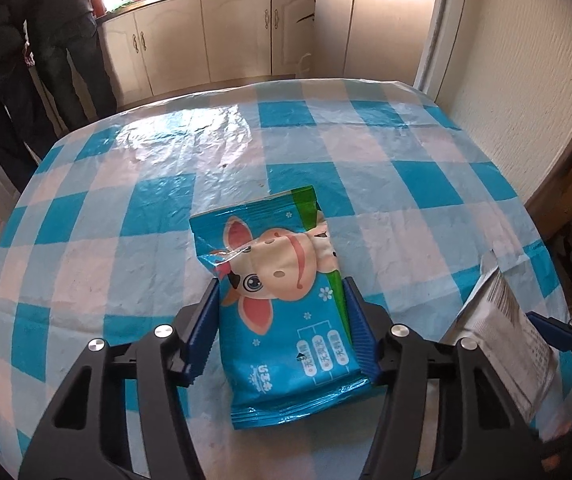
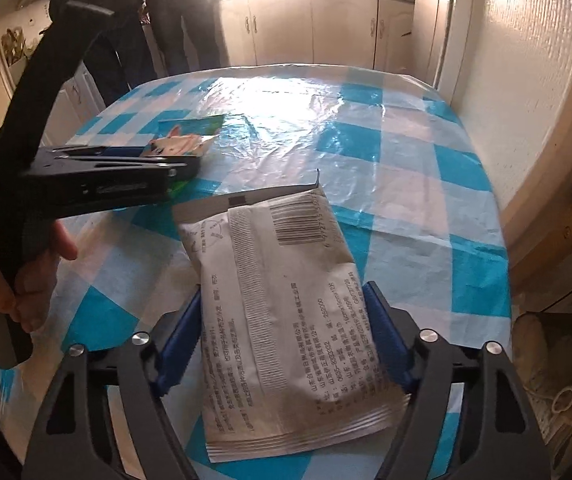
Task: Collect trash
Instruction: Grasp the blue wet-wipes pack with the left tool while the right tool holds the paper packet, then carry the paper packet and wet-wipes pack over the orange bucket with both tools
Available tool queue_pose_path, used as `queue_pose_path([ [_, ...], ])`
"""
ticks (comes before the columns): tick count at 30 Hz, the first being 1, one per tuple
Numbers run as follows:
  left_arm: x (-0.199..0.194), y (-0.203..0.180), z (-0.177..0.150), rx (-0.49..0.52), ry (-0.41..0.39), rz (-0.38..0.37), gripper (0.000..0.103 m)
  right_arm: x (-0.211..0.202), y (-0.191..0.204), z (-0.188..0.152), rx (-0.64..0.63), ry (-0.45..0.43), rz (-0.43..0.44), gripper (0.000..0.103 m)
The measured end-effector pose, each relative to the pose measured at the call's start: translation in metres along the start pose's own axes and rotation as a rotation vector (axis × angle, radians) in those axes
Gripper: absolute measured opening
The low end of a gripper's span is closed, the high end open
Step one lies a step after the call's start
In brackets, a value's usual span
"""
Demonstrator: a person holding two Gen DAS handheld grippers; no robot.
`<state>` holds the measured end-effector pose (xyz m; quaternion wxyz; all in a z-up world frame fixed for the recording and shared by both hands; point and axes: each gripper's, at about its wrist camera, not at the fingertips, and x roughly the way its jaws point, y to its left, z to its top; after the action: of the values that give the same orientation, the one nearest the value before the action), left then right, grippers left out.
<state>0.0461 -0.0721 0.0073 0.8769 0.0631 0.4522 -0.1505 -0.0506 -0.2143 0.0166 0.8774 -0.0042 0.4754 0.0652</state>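
Observation:
My left gripper [image 1: 282,292] is shut on a blue wet-wipe packet with a cartoon cow [image 1: 282,280], its blue pads pressing both sides, above the blue-and-white checked table [image 1: 366,152]. My right gripper [image 2: 282,304] is shut on a white packet with a barcode and printed text [image 2: 282,300]. The white packet also shows at the right edge of the left wrist view [image 1: 506,328]. The left gripper [image 2: 190,164] and the cow packet [image 2: 182,140] show at the left of the right wrist view, with a hand on its handle.
A person in dark clothes [image 1: 66,40] stands by the kitchen counter and cream cabinets [image 1: 206,40] beyond the table. A white wall [image 1: 526,80] runs along the right. Floor clutter [image 2: 546,360] lies beyond the table's right edge.

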Motion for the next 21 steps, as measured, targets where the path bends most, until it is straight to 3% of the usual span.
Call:
queue_pose_path([
  [6,-0.018,0.016,-0.015,-0.020,-0.006,-0.021,0.059,-0.009,-0.002,-0.004,0.062,-0.030,0.004,0.069],
  [13,-0.046,0.029,-0.034,-0.021,-0.027,-0.048,0.059,-0.020,-0.006,-0.008,0.151,-0.052,0.043,0.067],
  [21,-0.074,0.043,-0.049,-0.043,-0.054,-0.079,0.059,-0.043,0.007,0.003,0.167,-0.105,0.062,0.067],
])
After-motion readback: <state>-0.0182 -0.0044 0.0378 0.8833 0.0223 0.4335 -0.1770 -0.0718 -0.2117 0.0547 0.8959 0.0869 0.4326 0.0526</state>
